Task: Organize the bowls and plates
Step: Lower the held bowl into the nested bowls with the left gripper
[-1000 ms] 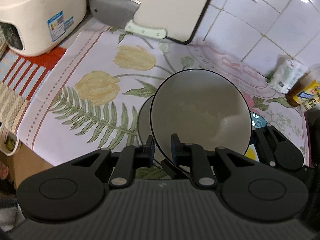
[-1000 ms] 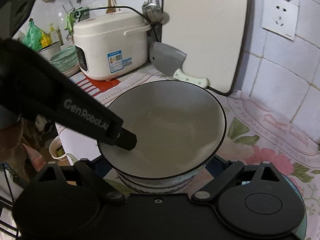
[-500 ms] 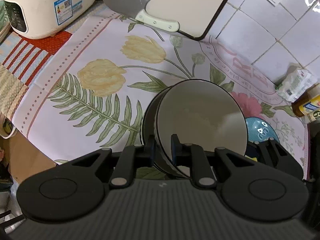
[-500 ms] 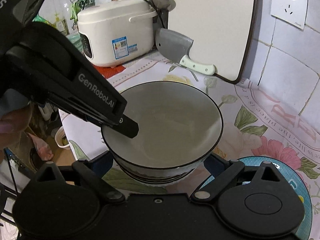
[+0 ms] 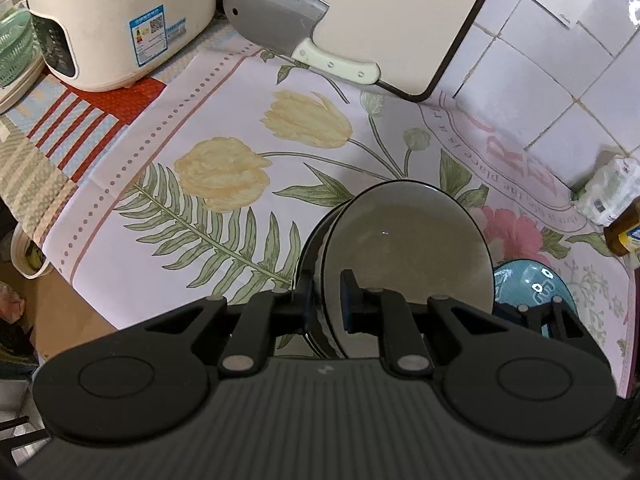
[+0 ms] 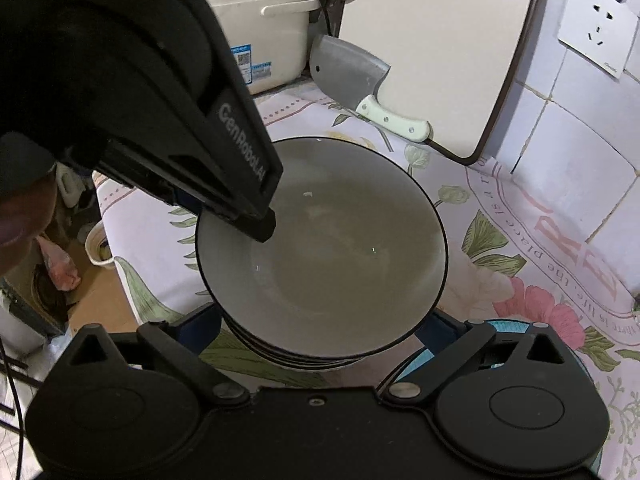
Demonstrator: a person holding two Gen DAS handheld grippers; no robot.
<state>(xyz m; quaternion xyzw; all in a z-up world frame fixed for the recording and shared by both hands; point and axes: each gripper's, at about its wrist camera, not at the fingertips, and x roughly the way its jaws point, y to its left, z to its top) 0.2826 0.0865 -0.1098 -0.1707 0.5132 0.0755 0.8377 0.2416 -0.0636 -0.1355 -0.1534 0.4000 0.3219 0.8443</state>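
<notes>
A stack of grey bowls with black rims (image 5: 408, 248) (image 6: 332, 264) is held over the floral cloth (image 5: 224, 184). My left gripper (image 5: 325, 300) is shut on the rim of the stack; its black body shows in the right wrist view (image 6: 224, 168), with one finger reaching into the top bowl. My right gripper (image 6: 320, 328) is open, its fingers on either side of the stack's lower part. A blue patterned plate (image 5: 528, 284) (image 6: 508, 326) lies just to the right, partly hidden behind the grippers.
A white rice cooker (image 5: 116, 20) stands back left. A cleaver (image 5: 296, 40) leans on a cutting board (image 5: 380, 12) at the tiled wall. A white packet (image 5: 608, 192) and a brown bottle (image 5: 624, 236) stand at the right. The counter edge (image 5: 80, 292) drops off on the left.
The stack of bowls, held by the left gripper, has come down closer to the cloth. Both cameras now look down more steeply.
</notes>
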